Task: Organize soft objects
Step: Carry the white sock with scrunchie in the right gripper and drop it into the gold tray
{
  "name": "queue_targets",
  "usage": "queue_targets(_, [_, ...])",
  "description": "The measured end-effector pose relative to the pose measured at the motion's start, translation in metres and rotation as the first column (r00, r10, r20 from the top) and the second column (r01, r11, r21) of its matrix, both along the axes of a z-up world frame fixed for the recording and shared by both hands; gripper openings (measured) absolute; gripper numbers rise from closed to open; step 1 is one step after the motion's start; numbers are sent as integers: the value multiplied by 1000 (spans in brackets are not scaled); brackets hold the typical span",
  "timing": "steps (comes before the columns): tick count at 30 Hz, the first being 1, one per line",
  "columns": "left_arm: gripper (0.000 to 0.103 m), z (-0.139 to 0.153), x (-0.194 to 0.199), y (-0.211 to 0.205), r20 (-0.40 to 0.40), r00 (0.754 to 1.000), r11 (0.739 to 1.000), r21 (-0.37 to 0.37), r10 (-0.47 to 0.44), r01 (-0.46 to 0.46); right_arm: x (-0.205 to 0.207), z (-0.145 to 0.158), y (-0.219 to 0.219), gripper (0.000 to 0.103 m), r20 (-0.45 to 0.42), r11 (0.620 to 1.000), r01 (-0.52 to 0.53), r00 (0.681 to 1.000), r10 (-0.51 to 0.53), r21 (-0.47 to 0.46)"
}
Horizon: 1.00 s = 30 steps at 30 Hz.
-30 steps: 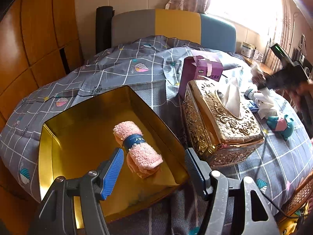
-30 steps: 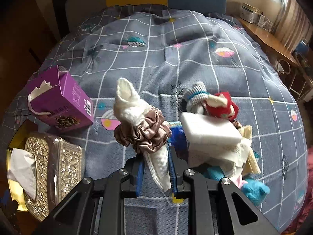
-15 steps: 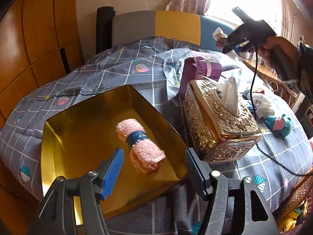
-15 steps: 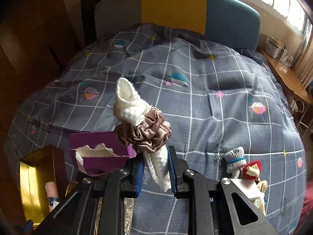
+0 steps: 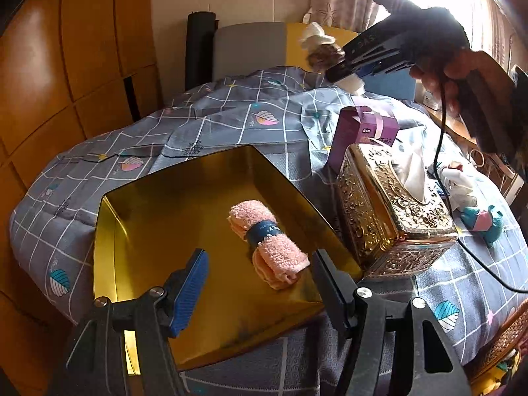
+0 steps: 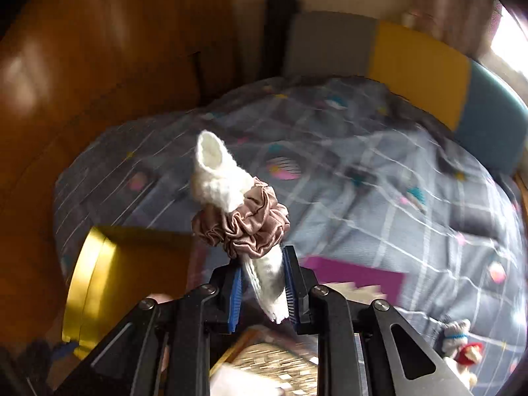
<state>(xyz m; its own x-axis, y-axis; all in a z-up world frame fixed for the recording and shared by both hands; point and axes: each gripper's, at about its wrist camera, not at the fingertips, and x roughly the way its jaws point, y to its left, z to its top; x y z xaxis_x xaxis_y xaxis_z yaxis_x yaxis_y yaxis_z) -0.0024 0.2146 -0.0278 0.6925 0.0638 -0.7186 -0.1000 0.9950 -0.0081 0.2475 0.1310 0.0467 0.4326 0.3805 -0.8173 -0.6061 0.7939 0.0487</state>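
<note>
Right wrist view: my right gripper [image 6: 262, 285] is clamped on a rolled white fluffy cloth [image 6: 217, 173] ringed by a brown satin scrunchie [image 6: 242, 224], held above the bed. My left gripper [image 5: 259, 283] stands apart, empty, over the gold rectangular tin [image 5: 138, 217] holding a rolled pink towel [image 5: 269, 242].

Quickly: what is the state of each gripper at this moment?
Left gripper: open, holding nothing, above the gold tray.
Right gripper: closed on the white cloth roll with a brown scrunchie around it.

Glossy gold metal tray [image 5: 138, 217] holds a fuzzy pink terry towel [image 5: 269, 239]; shiny satin scrunchie [image 6: 246, 227] wraps nubby white cloth [image 6: 217, 175].
</note>
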Motion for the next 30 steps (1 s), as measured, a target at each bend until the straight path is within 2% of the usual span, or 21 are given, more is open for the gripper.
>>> queue_targets(6, [65, -2, -6, 3, 1, 1000, 1000, -2, 11, -11, -40, -21, 40, 23, -50, 991, -134, 990, 132, -26])
queue_targets(16, [65, -3, -13, 7, 2, 1000, 1000, -3, 25, -25, -82, -61, 70, 23, -150, 968, -248, 959, 241, -29])
queue_targets(23, [65, -4, -15, 8, -1, 1000, 1000, -6, 29, -29, -111, -80, 85, 23, -145, 934, -352, 929, 340, -64])
queue_targets(26, [65, -5, -16, 10, -3, 999, 999, -7, 35, -35, -118, -88, 93, 23, -120, 926, -361, 930, 348, -108])
queue_targets(30, [65, -9, -15, 11, -13, 999, 999, -8, 41, -41, -113, -97, 102, 24, -96, 945, -297, 953, 286, -138])
